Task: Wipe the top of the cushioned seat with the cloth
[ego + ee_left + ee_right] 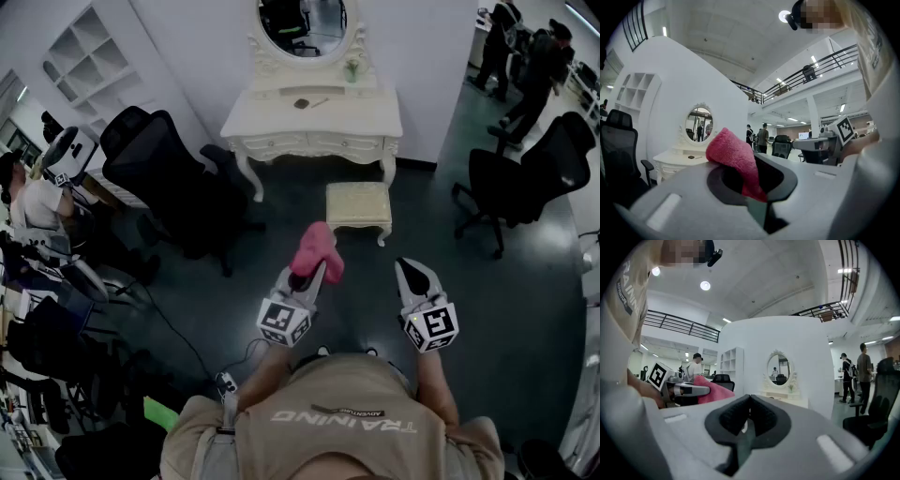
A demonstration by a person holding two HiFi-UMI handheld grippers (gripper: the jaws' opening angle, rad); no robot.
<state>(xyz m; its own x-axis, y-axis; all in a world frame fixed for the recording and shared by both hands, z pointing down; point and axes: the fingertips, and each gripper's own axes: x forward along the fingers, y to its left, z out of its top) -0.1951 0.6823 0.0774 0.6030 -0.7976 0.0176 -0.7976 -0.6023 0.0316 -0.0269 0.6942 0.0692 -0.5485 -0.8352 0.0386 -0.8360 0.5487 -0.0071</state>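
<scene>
Cloth (733, 157) between left claw (307, 274) jaws.

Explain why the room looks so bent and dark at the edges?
Head view: dim, bluish, walls bowing round the cushioned seat. Left gripper view: fisheye with black corners, balcony railing curved, cloth looming large. Right gripper view: fisheye, ceiling lamp glaring.

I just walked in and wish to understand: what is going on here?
A person holds a claw in each hand. The left claw is shut on a pink cloth, held in the air. The right claw is shut and empty. The cushioned seat stands ahead, before a white dressing table; the cloth is not on it, so wiping has not begun.
</scene>
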